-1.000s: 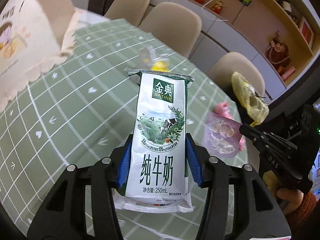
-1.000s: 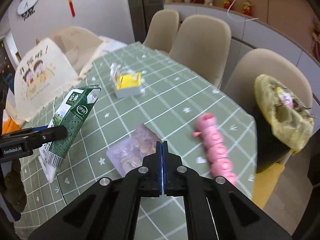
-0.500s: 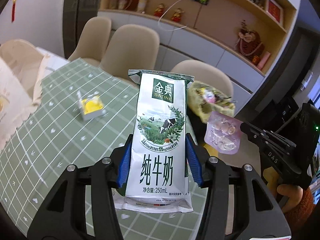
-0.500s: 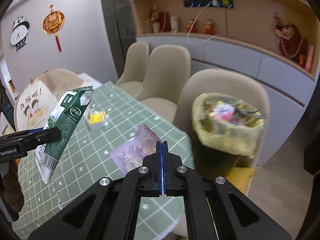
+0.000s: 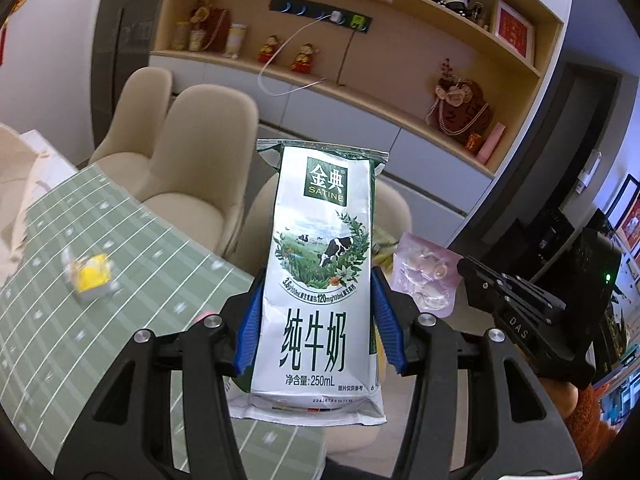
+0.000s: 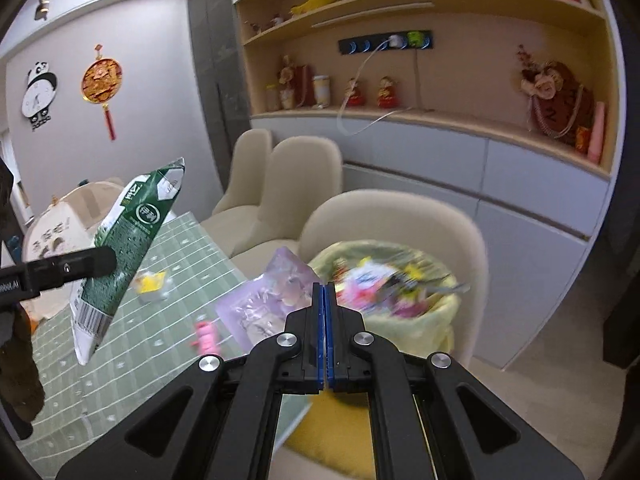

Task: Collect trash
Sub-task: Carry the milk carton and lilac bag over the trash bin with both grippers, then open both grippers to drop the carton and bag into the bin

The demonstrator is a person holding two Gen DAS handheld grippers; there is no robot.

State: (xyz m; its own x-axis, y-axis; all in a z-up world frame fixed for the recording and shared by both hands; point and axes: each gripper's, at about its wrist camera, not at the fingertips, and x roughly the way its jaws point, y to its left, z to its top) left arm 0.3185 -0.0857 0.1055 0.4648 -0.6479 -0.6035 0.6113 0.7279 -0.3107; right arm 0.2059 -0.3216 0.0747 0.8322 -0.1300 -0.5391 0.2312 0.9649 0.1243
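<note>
Left view: the left claw [image 5: 318, 334] clamps an upright milk carton [image 5: 320, 280] above the worktop [image 5: 100, 320] edge; a yellow packet [image 5: 91, 276] lies there. Right view: the right claw [image 6: 325, 334], pressed shut, pinches a pink pouch [image 6: 268, 300] before the bin [image 6: 400, 300], seemingly full, with chairs [image 6: 300, 200] behind.

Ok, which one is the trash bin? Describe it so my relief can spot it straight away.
Find the green checked table, then the beige chair at its near end. The bin stands in front of that chair, past the right gripper. It alone is lined with a yellow bag and heaped with colourful wrappers.
</note>
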